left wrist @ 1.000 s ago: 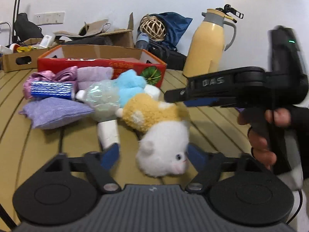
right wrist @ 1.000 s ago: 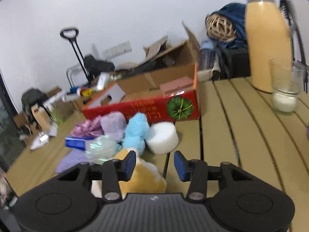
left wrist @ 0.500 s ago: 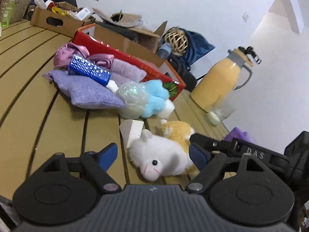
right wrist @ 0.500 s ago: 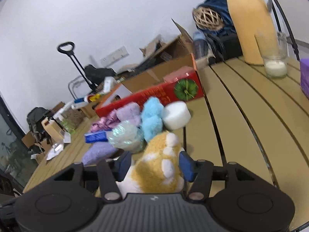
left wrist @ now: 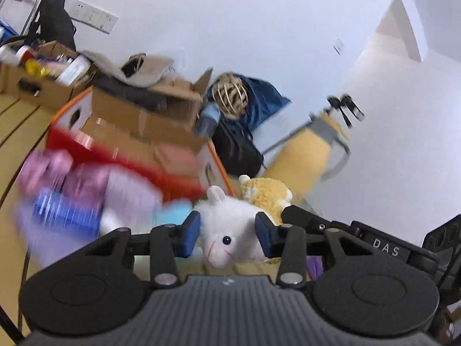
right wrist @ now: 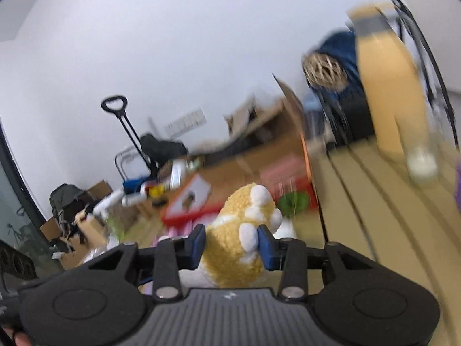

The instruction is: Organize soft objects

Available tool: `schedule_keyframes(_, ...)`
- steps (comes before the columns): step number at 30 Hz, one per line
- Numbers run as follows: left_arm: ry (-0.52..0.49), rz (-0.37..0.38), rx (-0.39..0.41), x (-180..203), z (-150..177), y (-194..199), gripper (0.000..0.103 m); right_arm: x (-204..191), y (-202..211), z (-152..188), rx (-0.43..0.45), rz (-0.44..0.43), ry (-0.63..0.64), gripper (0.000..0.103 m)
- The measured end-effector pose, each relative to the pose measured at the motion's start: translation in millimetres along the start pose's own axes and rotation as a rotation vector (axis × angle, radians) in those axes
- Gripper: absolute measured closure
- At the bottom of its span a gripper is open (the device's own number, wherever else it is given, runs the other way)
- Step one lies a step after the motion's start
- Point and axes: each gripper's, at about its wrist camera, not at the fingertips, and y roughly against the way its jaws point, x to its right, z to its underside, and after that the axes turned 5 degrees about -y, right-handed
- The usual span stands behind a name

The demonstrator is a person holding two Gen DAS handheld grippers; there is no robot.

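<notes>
The left gripper (left wrist: pixel 227 236) is clamped on the white head of a white-and-yellow plush toy (left wrist: pixel 230 225) at lower centre, face toward the camera. The right gripper (right wrist: pixel 232 243) clamps the toy's yellow body (right wrist: pixel 239 230); its long axis runs from one gripper to the other, in front of a blurred red cardboard box (left wrist: pixel 138 132).

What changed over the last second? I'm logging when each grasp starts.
The left gripper closed on the plush toy's white head, the right gripper on its yellow body, and the toy appears lifted towards the red box. The other soft items stayed beside the box.
</notes>
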Motion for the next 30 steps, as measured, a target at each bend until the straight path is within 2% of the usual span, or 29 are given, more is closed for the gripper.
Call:
schedule_keyframes(2,-0.023,-0.039,0.005,-4.6,-29.7,-37.2,0.061,3.6,-35.2,-39.0,-0.019,-0.009,-0.004,0.065)
schedule_keyframes(4,-0.042,-0.064,-0.036,-11.0,-51.6,-73.4,0.061,11.0,-78.0,-75.2,-0.077,-0.013,-0.028,0.065)
schedule_keyframes(7,0.010,-0.107,-0.101,-29.1,-74.7,-124.8,0.060,22.6,-134.6,-108.4,-0.138,0.022,-0.021,0.065)
schedule_keyframes(9,-0.009,-0.135,-0.141,-37.1,-79.4,-152.5,0.060,34.3,-169.7,-116.9,-0.184,0.056,-0.034,0.065)
schedule_keyframes(13,-0.075,-0.162,-0.244,-47.4,-65.6,-196.3,0.061,57.2,-222.0,-114.7,-0.242,0.148,-0.044,0.065)
schedule_keyframes(14,-0.092,-0.154,-0.262,-48.0,-61.4,-200.9,0.061,60.4,-229.2,-112.0,-0.261,0.167,-0.046,0.065)
schedule_keyframes(15,-0.108,-0.116,-0.281,-48.5,-57.9,-204.4,0.060,62.6,-230.9,-106.2,-0.271,0.185,-0.039,0.065)
schedule_keyframes(16,-0.123,-0.072,-0.297,-47.2,-54.6,-205.3,0.060,62.2,-231.8,-101.4,-0.277,0.199,-0.017,0.066)
schedule_keyframes(18,-0.170,-0.074,-0.286,-41.1,-50.2,-200.6,0.058,60.3,-229.1,-92.8,-0.290,0.229,0.022,0.066)
schedule_keyframes(20,-0.177,-0.060,-0.273,-37.3,-53.6,-188.9,0.056,51.8,-222.9,-90.4,-0.254,0.295,0.082,0.067)
schedule_keyframes(22,-0.195,-0.058,-0.238,-30.6,-61.3,-170.6,0.054,41.9,-212.6,-93.2,-0.219,0.313,0.116,0.065)
schedule_keyframes(24,-0.229,-0.080,-0.181,-26.1,-75.4,-140.9,0.049,32.4,-197.5,-101.9,-0.192,0.297,0.123,0.065)
schedule_keyframes(26,-0.275,-0.135,-0.111,-24.5,-90.6,-103.7,0.035,19.6,-179.8,-111.2,-0.168,0.282,0.145,0.064)
schedule_keyframes(30,-0.347,-0.260,-0.022,-25.5,-107.0,-36.8,0.031,-12.3,-132.5,-120.2,-0.132,0.249,0.211,0.056)
